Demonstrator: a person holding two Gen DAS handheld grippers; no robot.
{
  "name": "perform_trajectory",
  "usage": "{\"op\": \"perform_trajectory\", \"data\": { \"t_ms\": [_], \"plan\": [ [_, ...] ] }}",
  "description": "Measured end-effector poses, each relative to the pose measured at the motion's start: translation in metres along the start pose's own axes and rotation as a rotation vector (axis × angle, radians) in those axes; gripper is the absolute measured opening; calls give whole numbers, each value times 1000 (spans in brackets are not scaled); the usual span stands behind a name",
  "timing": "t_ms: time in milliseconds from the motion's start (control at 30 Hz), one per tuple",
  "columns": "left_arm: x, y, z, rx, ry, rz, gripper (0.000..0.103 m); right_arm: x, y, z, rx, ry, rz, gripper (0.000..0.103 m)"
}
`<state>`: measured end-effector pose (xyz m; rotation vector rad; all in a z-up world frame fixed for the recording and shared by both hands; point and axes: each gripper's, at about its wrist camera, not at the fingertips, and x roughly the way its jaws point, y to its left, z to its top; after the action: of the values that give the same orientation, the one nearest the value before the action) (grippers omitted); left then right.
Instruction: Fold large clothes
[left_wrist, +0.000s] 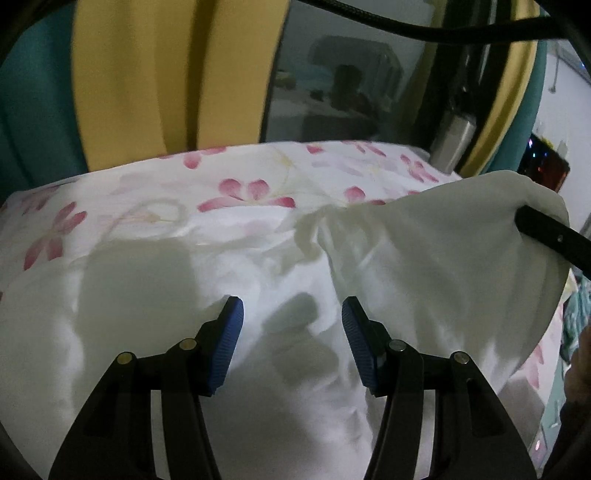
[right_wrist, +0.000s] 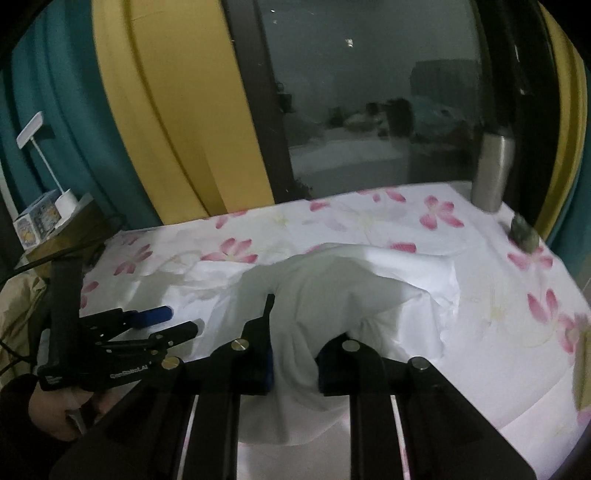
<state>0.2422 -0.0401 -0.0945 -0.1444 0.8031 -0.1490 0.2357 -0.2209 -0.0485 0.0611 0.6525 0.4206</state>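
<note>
A large white garment (left_wrist: 258, 295) lies spread on a table under a white cloth with pink flowers (left_wrist: 243, 192). My left gripper (left_wrist: 291, 314) is open and empty, its blue pads just above the flat part of the garment. My right gripper (right_wrist: 295, 354) is shut on a bunched fold of the white garment (right_wrist: 332, 291) and holds it raised above the table. In the left wrist view that lifted fold (left_wrist: 443, 240) hangs at the right over the right gripper's black finger (left_wrist: 546, 232). In the right wrist view the left gripper (right_wrist: 173, 321) is at the left edge, open.
The floral cloth (right_wrist: 480, 295) covers the table. A steel bottle (right_wrist: 493, 170) and a small dark object (right_wrist: 522, 234) stand at its far right. A dark window and yellow and teal curtains are behind. A lamp (right_wrist: 40, 162) and boxes are at the left.
</note>
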Motion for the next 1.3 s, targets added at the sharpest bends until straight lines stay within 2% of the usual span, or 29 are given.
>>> {"op": "perform_trajectory", "data": {
  "t_ms": [400, 700, 1133, 1300],
  "plan": [
    [-53, 66, -9, -98, -64, 44, 58, 4, 61, 18, -104, -44, 15, 16],
    [-90, 109, -18, -141, -123, 111, 58, 20, 111, 23, -148, -52, 100, 16],
    [-107, 139, -37, -208, -117, 129, 58, 54, 168, 7, -232, 43, 205, 16],
    [-111, 150, -44, -222, -116, 134, 58, 66, 182, -1, -258, 85, 221, 16]
  ]
}}
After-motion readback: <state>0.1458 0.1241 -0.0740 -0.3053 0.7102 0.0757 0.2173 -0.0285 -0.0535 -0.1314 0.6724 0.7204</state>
